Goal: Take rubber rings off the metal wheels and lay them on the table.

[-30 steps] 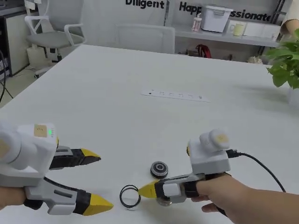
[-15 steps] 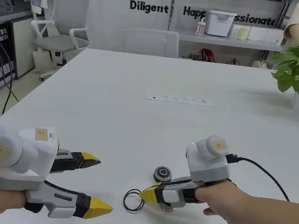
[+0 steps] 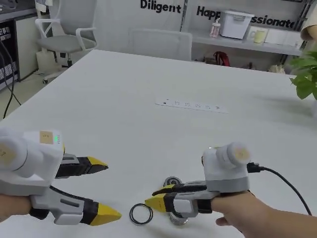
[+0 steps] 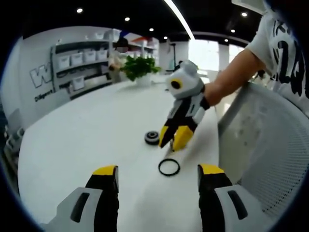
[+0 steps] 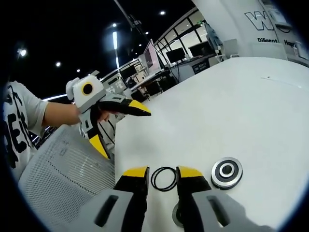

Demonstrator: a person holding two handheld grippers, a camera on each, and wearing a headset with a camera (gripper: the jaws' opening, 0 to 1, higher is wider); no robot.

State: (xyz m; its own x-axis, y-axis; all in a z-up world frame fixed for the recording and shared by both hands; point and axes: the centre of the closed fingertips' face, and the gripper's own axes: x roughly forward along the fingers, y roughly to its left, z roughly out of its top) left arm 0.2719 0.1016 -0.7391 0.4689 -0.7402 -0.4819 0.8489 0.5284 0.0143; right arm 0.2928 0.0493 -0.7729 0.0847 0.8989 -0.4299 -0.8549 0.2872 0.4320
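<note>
A thin black rubber ring (image 3: 141,214) is seen lying flat on the smooth white table (image 3: 148,79), off the wheels and just ahead of the pointed yellow tips of the right gripper (image 5: 157,173), whose jaws are held a little apart. A round metal wheel (image 5: 226,172), banded in dark and bright circles, is laid flat just beside that gripper. A second wheel (image 3: 178,218) is partly hidden beneath it. The left gripper (image 3: 103,188) is held near the ring with its jaws spread wide.

Power strip (image 3: 191,105) at centre, office chair (image 3: 64,39) far left, leafy plant (image 3: 307,74) right, lidded bin (image 3: 235,24) on shelf (image 3: 267,44)
</note>
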